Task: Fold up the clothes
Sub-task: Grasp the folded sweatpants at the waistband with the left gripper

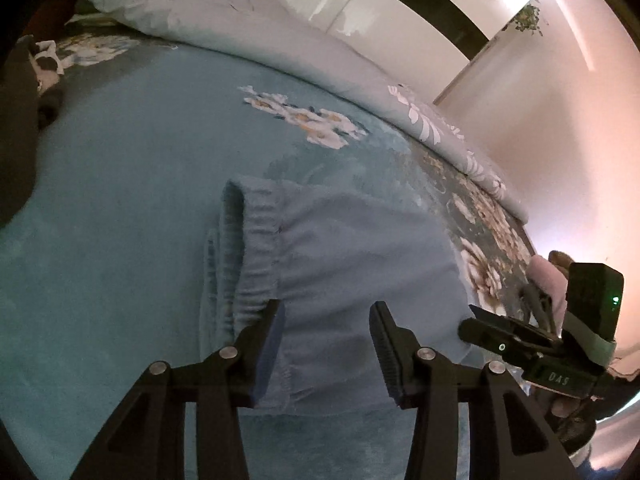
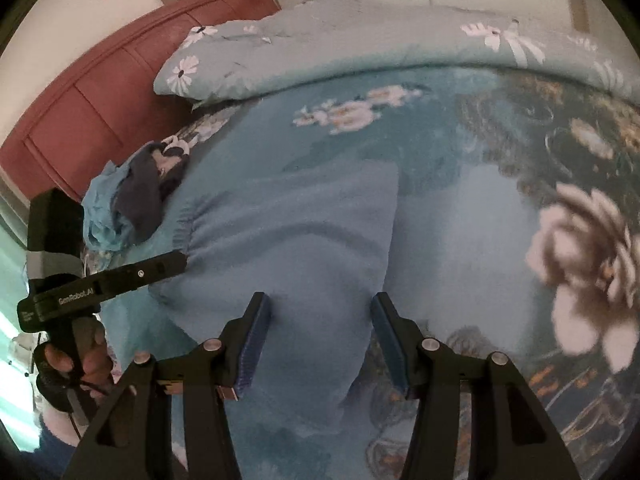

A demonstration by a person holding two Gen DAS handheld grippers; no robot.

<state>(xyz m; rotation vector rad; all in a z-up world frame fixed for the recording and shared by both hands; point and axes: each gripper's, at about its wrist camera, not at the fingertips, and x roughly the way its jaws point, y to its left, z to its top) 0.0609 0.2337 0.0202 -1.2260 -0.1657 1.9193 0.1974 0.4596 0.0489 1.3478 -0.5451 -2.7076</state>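
Note:
A folded light blue garment with an elastic waistband [image 1: 344, 264] lies flat on the bed; it also shows in the right wrist view [image 2: 288, 248]. My left gripper [image 1: 326, 312] is open, jaws wide apart just above the garment's near edge beside the waistband [image 1: 256, 248]. My right gripper [image 2: 318, 304] is open over the garment's other end. The right gripper shows side-on at the garment's right edge in the left wrist view [image 1: 476, 316]. The left gripper shows side-on at the waistband end in the right wrist view [image 2: 178, 260]. Neither holds anything.
The bed carries a teal floral blanket [image 1: 120, 200]. A rolled blue floral quilt [image 2: 360, 48] lies along the far side. A pile of dark and blue clothes [image 2: 136, 196] sits near the red headboard [image 2: 100, 92]. White wall and cabinets [image 1: 540, 120] stand beyond the bed.

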